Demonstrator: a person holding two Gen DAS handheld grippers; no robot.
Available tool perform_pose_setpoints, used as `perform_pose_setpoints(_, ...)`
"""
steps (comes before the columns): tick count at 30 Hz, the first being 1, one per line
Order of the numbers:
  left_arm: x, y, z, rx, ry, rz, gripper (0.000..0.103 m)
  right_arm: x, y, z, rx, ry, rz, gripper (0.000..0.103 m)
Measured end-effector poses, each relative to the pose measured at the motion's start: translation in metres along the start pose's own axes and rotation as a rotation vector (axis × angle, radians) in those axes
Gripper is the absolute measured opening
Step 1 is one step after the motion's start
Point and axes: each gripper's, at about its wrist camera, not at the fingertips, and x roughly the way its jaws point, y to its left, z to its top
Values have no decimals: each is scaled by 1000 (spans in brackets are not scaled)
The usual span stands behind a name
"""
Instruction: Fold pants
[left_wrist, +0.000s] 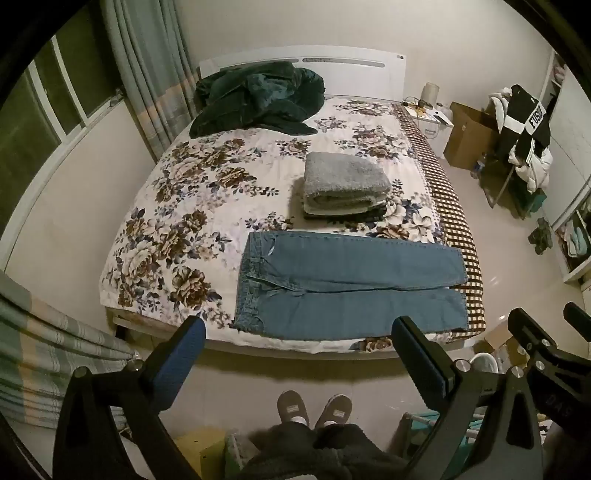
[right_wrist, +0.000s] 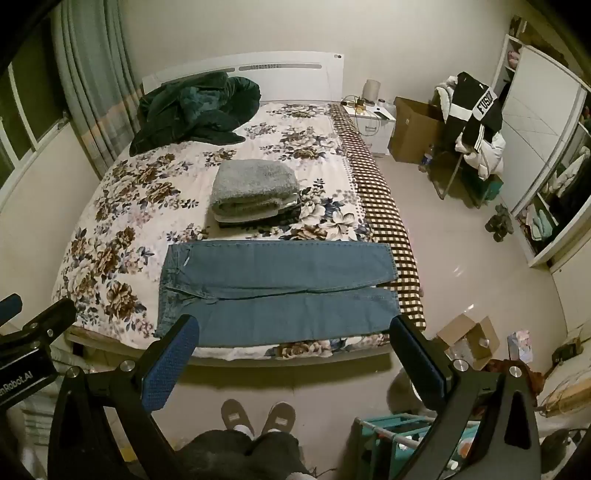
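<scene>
Blue jeans (left_wrist: 343, 286) (right_wrist: 280, 288) lie flat across the near end of the bed, waist to the left and both legs side by side pointing right. My left gripper (left_wrist: 301, 332) hovers open above the bed's near edge, nothing between its blue pads (left_wrist: 181, 354). My right gripper (right_wrist: 295, 332) is also open and holds nothing, high over the jeans' near leg. The right gripper shows at the right edge of the left wrist view (left_wrist: 546, 332). Neither touches the jeans.
A floral bedspread (left_wrist: 177, 206) covers the bed. A stack of folded clothes topped by a grey towel (left_wrist: 343, 182) sits behind the jeans. A dark green blanket (left_wrist: 258, 99) is heaped by the headboard. A person's slippers (left_wrist: 314, 408) stand on the floor. Cardboard boxes (right_wrist: 469, 339) and a clothes-laden chair (right_wrist: 472, 125) are at right.
</scene>
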Motion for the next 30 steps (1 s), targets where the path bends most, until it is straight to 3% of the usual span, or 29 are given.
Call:
perform_pose_setpoints(22,0,0,0,4,-4,9,103,-4,-1,-3,-3,3,4,103)
perform_pose_setpoints(30,0,0,0,1,-8,11,103,-13,15,-2,-6,2,3,103)
